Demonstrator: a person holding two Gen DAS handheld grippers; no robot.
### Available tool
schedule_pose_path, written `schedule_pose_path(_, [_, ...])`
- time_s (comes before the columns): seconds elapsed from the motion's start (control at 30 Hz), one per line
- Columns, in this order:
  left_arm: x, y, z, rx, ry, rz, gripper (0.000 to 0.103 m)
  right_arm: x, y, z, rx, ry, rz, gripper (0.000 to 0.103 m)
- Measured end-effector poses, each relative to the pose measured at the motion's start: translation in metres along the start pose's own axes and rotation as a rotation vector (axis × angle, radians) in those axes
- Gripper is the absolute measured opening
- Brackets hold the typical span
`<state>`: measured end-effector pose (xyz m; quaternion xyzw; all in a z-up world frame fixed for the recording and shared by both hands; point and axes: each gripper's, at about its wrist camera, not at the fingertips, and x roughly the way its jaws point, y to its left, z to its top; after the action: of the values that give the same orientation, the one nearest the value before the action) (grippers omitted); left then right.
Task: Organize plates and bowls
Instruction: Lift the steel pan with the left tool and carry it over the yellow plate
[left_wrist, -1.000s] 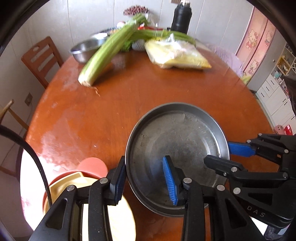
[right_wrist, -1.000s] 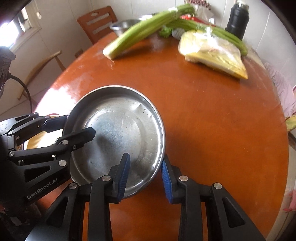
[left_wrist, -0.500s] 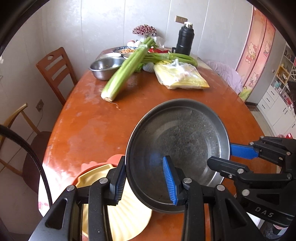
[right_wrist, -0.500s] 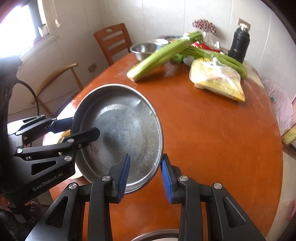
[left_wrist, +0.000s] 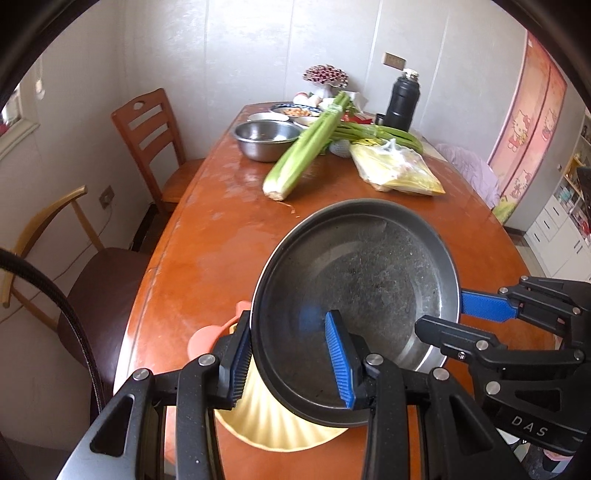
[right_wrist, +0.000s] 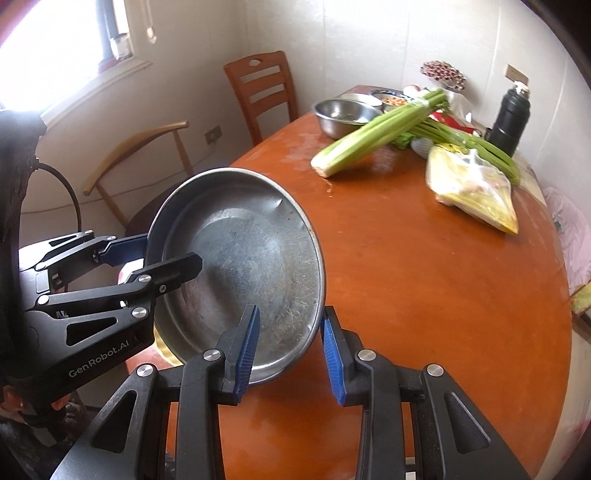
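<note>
A wide, shallow steel plate (left_wrist: 365, 280) hangs tilted above the near end of the brown table (left_wrist: 207, 258). My left gripper (left_wrist: 291, 365) is shut on its near-left rim, one blue pad inside and one outside. My right gripper (right_wrist: 290, 350) is shut on the opposite rim of the same steel plate (right_wrist: 251, 258). Each gripper shows in the other's view: the right gripper (left_wrist: 465, 317) at the right, the left gripper (right_wrist: 151, 256) at the left. Below the steel plate lies a yellow fluted plate (left_wrist: 280, 424) on a pink-orange plate (left_wrist: 207, 336), both partly hidden.
At the far end of the table stand a steel bowl (left_wrist: 266, 138), a celery bunch (left_wrist: 306, 147), a yellow bag in plastic (left_wrist: 395, 170), a black flask (left_wrist: 400, 101) and small dishes. Two chairs (left_wrist: 147, 136) stand at the left by the wall.
Both grippers have risen and drawn back toward the near table end with the steel plate in them. The plate has left the tabletop and now hangs partly over the yellow plate.
</note>
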<state>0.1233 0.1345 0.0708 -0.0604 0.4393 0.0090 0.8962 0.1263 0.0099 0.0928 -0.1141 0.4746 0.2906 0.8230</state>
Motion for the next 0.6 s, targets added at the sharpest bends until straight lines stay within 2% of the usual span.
schedule_pose_path(0.23, [-0.002,0.021,-0.011,-0.032,-0.001,0.009,0.038,0.009,0.022,0.001,-0.026,0.013,0.006,0.035])
schedule_pose_path(0.6, [0.018,0.038,-0.022,-0.059,0.04,0.004,0.038,0.032,0.029,0.003,-0.027,0.052,-0.005,0.035])
